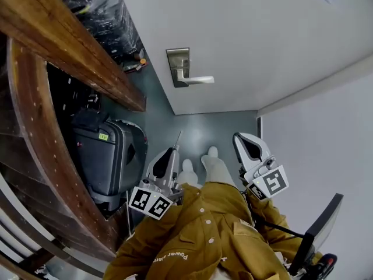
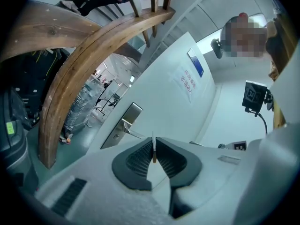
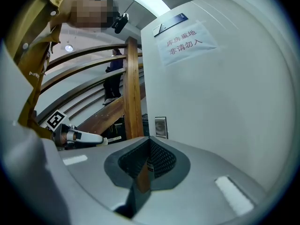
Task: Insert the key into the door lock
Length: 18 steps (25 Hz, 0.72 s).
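Note:
A thin metal key (image 1: 178,138) sticks forward from my left gripper (image 1: 173,152), whose jaws are shut on it. In the left gripper view the key (image 2: 153,146) stands edge-on between the dark pads (image 2: 140,158) and points toward the door. The steel lock plate (image 1: 178,66) with its lever handle (image 1: 198,80) sits on the white door (image 1: 262,34), well ahead of both grippers. That lock plate (image 2: 123,124) is left of the key tip. My right gripper (image 1: 242,140) is shut with nothing between its jaws. It faces the door beside the lock plate (image 3: 161,127).
A dark grey suitcase (image 1: 108,156) stands on the left under a curved wooden stair rail (image 1: 35,133). A paper notice (image 3: 183,40) hangs on the door. A grey wall (image 1: 326,150) closes the right side. The person's shoes (image 1: 213,165) rest on the green floor.

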Motion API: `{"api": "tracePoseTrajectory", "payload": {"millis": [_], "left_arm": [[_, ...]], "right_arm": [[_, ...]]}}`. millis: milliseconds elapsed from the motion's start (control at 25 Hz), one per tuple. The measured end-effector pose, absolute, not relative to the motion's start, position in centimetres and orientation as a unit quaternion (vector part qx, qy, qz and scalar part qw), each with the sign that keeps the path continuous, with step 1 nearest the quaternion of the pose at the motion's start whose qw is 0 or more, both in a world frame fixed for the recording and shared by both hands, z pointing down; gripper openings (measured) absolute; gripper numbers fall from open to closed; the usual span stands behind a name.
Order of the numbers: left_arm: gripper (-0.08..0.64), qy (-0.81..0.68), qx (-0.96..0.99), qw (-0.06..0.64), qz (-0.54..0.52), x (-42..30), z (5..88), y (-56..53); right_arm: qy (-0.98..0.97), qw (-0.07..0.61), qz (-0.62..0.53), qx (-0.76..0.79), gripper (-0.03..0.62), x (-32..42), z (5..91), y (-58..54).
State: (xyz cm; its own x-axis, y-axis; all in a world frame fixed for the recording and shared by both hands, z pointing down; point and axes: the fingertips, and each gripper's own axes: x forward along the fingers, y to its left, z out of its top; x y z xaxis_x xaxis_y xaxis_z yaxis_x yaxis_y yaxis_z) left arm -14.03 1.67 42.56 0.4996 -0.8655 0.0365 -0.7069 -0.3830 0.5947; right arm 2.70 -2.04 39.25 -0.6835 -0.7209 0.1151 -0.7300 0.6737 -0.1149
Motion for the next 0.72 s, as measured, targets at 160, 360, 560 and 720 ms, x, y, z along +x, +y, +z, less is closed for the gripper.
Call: {"api": "tracePoseTrajectory", "payload": {"millis": [160, 360, 560, 720], "left_arm": [[0.025, -0.496, 0.781, 0.331, -0.188, -14.4, 44.0, -1.4], [0.025, -0.503, 0.697, 0.426, -0.282, -14.6, 47.8, -5.4], [0.025, -0.482, 0.577, 0.537, -0.382, -13.2, 52.5, -8.9], [0.025, -0.472, 0.532, 0.551, -0.437, -13.6, 55.3, -11.9]], "right_arm": [[-0.929, 0.034, 0.060, 0.363, 0.006, 2.2, 38.6, -6.7], [-0.944, 0.034, 0.052, 0.324, 0.006, 2.0, 37.9, -11.2], [-0.949, 0.031, 0.061, 0.308, 0.006, 2.7, 38.1, -13.6], [-0.953, 0.024, 0.074, 0.293, 0.006, 3.1, 38.6, -14.4]]}}
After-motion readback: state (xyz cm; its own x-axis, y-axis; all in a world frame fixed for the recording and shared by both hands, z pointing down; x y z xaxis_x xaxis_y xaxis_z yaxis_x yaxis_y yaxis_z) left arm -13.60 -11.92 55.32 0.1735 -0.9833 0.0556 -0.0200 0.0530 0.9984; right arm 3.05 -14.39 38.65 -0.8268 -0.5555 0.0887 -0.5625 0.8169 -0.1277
